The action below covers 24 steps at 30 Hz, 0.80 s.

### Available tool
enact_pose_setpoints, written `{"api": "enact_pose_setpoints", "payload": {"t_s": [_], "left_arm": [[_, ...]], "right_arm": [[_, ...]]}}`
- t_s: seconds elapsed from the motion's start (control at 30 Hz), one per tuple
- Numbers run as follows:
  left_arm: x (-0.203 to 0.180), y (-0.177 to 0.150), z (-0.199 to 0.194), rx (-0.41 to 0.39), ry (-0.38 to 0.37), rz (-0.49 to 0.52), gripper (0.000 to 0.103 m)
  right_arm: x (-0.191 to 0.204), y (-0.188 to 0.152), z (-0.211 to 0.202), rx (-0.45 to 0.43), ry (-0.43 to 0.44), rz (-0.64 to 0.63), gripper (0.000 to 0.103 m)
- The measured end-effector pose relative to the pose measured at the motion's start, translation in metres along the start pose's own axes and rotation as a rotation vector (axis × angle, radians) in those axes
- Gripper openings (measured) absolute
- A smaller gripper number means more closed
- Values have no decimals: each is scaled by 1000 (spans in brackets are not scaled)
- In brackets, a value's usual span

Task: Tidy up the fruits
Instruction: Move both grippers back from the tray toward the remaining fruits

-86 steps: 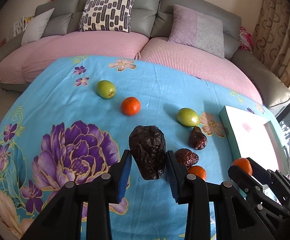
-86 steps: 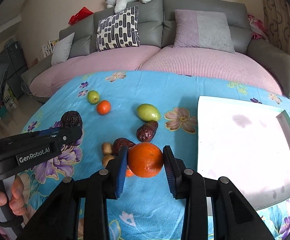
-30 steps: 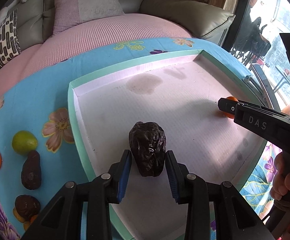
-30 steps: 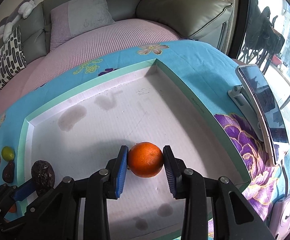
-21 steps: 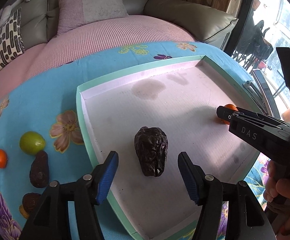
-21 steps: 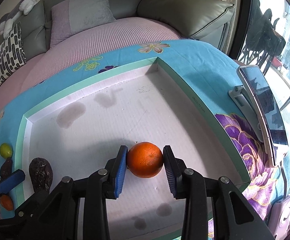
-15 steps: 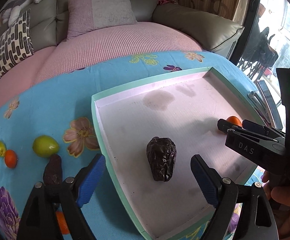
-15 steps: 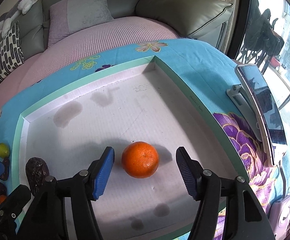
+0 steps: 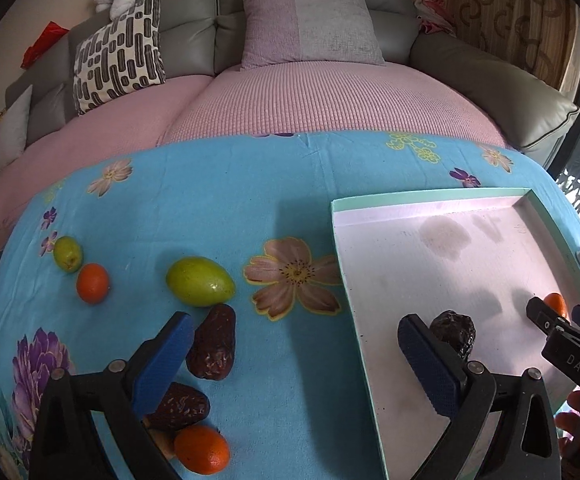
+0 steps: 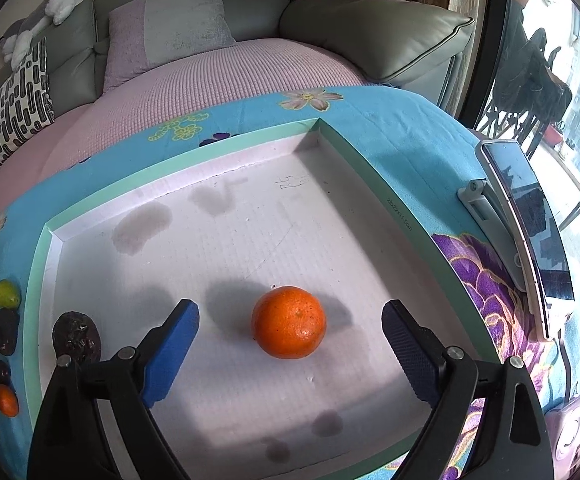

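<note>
Left gripper [image 9: 293, 350]: hanging with jaws spread wide, gripping nothing.
Right gripper [image 10: 290, 336]: gaping wide, empty.
Round orange tangerine [image 10: 288, 322]: lying in the green-rimmed white tray [image 10: 218, 148].
Wrinkled dark date [image 10: 76, 336]: sitting at the tray's left (partly hidden).

- Round orange tangerine [image 10: 288, 322]: bright orange, finely speckled peel.
- Shallow foam tray [image 10: 226, 148]: mint-green rim, white floor with grey stains.
- Wrinkled dried date [image 9: 454, 333]: near-black brown.
- Cotton tablecloth [image 9: 218, 200]: turquoise, printed with pink and purple flowers.
- Oval green fruit [image 9: 199, 282]: yellow-green.
- Left gripper [image 9: 293, 360] and right gripper [image 10: 290, 350]: black frames, blue pads.
- Sofa cushion [image 9: 118, 53]: white with black dashes.
</note>
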<state>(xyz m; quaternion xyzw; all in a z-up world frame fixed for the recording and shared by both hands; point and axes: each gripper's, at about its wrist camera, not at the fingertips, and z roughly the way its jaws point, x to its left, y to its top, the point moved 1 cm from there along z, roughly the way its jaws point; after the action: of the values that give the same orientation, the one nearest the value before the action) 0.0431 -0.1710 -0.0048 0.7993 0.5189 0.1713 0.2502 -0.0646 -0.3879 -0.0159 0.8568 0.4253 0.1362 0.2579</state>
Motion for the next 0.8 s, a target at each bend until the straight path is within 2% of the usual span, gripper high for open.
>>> {"api": "enact_pose_setpoints", "payload": {"t_s": [0.2, 0.33, 0.47, 0.8], "left_arm": [[23, -2, 4, 30, 50, -32, 103], [39, -4, 5, 64, 91, -13, 103], [67, -5, 0, 68, 162, -24, 103], [141, -14, -17, 66, 270, -108, 103]], "right_arm": [[2, 3, -10, -42, 14, 3, 93], [4, 5, -13, -54, 30, 18, 93], [8, 5, -17, -62, 68, 43, 94], [42, 6, -34, -102, 152, 18, 94]]}}
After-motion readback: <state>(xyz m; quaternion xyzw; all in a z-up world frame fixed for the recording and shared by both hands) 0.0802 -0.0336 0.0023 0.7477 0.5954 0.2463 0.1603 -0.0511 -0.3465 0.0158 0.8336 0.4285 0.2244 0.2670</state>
